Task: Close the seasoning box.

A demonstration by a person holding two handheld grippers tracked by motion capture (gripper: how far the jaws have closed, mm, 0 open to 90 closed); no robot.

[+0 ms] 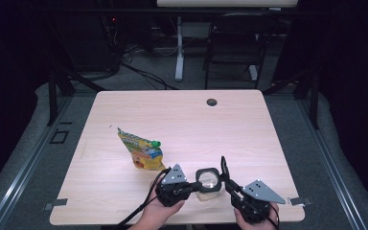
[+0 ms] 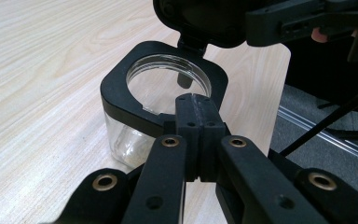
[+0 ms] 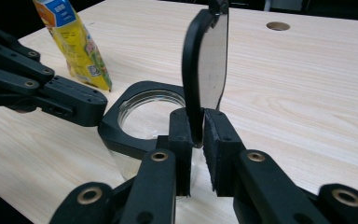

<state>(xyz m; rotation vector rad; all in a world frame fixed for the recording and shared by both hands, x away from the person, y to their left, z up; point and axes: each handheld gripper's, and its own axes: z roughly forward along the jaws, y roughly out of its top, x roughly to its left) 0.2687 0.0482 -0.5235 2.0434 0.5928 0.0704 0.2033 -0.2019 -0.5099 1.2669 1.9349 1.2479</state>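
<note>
A clear glass jar [image 1: 207, 188] with a black square collar stands on the wooden table [image 1: 182, 120], near the front edge, between the two hands. Its black hinged lid [image 1: 224, 167] is open and stands upright at the jar's right side.

The left gripper [image 1: 195, 186] pinches the black collar of the jar; in the left gripper view its jaws are pressed together on the near rim [image 2: 140, 112]. The right gripper [image 3: 196, 135] holds the lid [image 3: 208, 65]: in the right gripper view the lower edge of the lid sits between the two jaws, which are closed on it.

A yellow pouch [image 1: 140, 149] with a green cap lies on the table behind and to the left of the jar, apart from it.
</note>
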